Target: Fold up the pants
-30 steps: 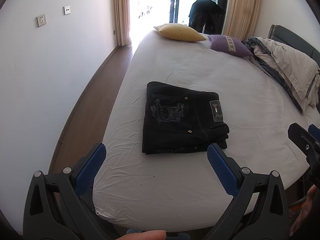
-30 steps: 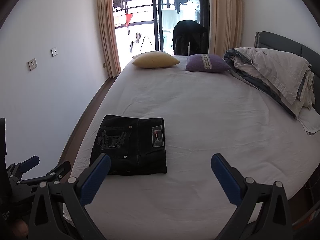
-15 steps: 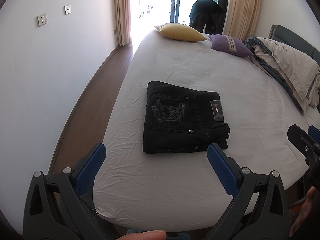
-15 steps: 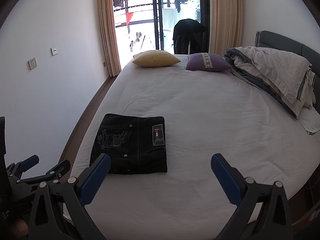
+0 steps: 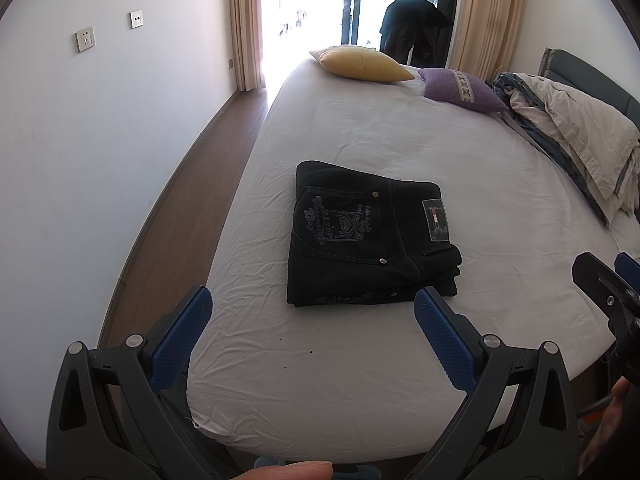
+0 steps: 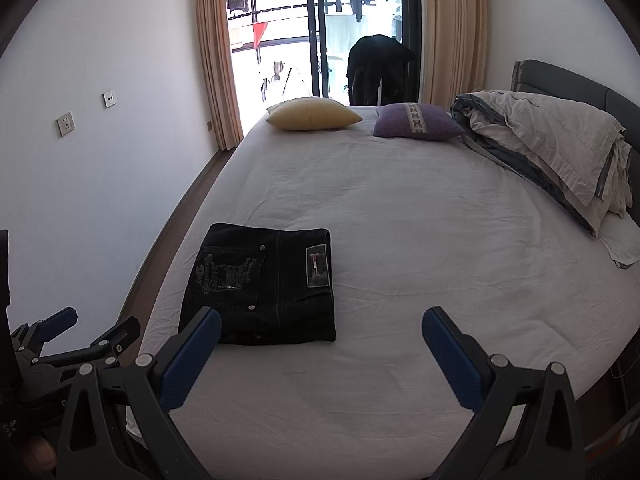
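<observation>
I find the black pants (image 5: 370, 236) folded into a compact rectangle, back pocket and label patch uppermost, lying flat on the white bed sheet (image 5: 400, 380) near its left edge. My left gripper (image 5: 312, 312) hangs above the near end of the bed, jaws spread wide, nothing between them, short of the pants. My right gripper (image 6: 322, 332) likewise stands wide apart and empty, just beside the left one. A yellow pillow (image 6: 314, 114) and a purple pillow (image 6: 416, 122) lie at the far end, well apart from the pants.
</observation>
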Tool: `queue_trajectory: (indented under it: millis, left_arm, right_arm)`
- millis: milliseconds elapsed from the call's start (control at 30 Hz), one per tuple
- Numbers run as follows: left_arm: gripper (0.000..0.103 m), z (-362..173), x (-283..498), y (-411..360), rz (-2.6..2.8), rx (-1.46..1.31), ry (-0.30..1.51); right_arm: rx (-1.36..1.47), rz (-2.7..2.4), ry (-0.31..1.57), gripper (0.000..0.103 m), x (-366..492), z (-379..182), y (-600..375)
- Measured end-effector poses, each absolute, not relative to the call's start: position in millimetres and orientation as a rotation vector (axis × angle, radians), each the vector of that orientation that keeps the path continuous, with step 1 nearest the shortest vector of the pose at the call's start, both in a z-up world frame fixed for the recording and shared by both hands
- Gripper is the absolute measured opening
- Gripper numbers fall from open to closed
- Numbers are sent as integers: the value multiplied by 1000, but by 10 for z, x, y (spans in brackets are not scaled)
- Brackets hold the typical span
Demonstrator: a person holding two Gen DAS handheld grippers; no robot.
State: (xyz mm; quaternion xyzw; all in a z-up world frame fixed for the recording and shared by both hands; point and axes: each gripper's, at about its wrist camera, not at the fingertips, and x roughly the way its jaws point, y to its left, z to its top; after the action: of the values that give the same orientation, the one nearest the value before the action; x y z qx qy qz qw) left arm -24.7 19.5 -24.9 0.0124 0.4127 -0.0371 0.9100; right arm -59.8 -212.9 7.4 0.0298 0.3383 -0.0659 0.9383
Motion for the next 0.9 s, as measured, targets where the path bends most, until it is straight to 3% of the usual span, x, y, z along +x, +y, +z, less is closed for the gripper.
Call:
queue_trajectory:
  millis: [900]
  left_arm:
    - [103,-258,-292,236,-73,31,836]
  right_arm:
    - [60,-130,697,103,-606,55,-2136]
